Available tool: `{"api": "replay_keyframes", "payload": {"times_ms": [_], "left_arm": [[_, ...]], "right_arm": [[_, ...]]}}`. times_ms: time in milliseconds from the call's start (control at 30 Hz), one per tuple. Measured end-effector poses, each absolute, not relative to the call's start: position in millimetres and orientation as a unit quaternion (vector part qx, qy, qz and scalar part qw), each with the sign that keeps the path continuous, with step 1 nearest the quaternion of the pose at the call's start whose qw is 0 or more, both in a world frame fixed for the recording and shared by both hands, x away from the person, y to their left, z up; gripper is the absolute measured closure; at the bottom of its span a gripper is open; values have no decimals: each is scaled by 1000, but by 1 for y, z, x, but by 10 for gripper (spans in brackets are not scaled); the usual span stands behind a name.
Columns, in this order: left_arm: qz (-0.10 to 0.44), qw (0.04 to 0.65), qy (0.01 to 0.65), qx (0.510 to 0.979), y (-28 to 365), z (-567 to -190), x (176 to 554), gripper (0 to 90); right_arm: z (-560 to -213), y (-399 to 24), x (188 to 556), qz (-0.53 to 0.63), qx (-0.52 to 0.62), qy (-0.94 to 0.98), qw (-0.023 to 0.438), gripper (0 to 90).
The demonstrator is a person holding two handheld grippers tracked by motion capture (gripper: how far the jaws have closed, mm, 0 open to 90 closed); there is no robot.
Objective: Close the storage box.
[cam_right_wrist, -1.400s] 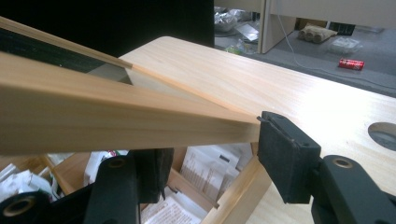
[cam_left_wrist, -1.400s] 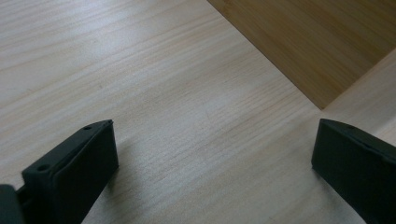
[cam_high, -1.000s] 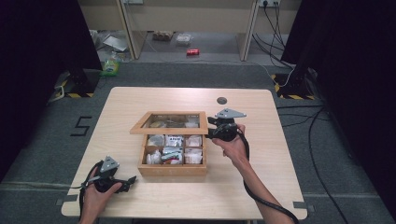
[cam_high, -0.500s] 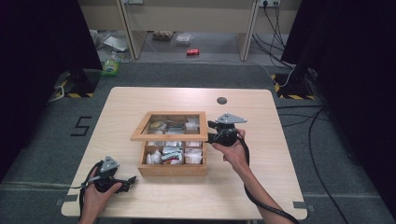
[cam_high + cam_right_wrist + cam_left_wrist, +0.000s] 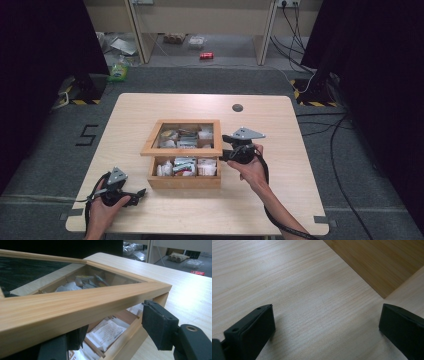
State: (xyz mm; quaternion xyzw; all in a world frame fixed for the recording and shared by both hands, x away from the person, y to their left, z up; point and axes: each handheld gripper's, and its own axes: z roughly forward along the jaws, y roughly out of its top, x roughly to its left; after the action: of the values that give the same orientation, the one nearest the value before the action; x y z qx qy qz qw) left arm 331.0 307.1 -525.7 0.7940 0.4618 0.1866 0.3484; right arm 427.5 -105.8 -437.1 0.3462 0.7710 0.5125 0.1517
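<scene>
A wooden box [image 5: 184, 181] with several paper sachets [image 5: 186, 166] inside stands mid-table. Its glass-paned lid [image 5: 181, 151] hangs half lowered over the back compartments. My right gripper [image 5: 225, 150] is at the lid's right edge, jaws pointing left. In the right gripper view the lid's wooden rail [image 5: 75, 305] lies across and over the jaws of my right gripper [image 5: 115, 326], which have just been opening; the pads stand apart from it, so it is open. My left gripper [image 5: 136, 194] rests open on the table at the front left, with nothing between the jaws of this left gripper [image 5: 324, 322] and the box's wall [image 5: 382, 262] ahead.
A small black round disc [image 5: 237, 107] lies near the table's far edge. The light wooden table [image 5: 280, 200] has bare room to the right and in front of the box. Cables [image 5: 345, 130] trail on the floor at the right.
The lid's front edge has come down and forward over the box, covering more of the compartments. The right gripper has followed it a little. The left gripper has stayed still.
</scene>
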Motion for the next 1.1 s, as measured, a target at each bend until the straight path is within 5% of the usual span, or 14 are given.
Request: {"api": "replay_keyframes", "payload": {"times_ms": [1100], "left_arm": [[187, 347, 461, 795, 307, -526, 331, 0]], "right_arm": [[-449, -116, 403, 499, 351, 773, 176, 379]]}}
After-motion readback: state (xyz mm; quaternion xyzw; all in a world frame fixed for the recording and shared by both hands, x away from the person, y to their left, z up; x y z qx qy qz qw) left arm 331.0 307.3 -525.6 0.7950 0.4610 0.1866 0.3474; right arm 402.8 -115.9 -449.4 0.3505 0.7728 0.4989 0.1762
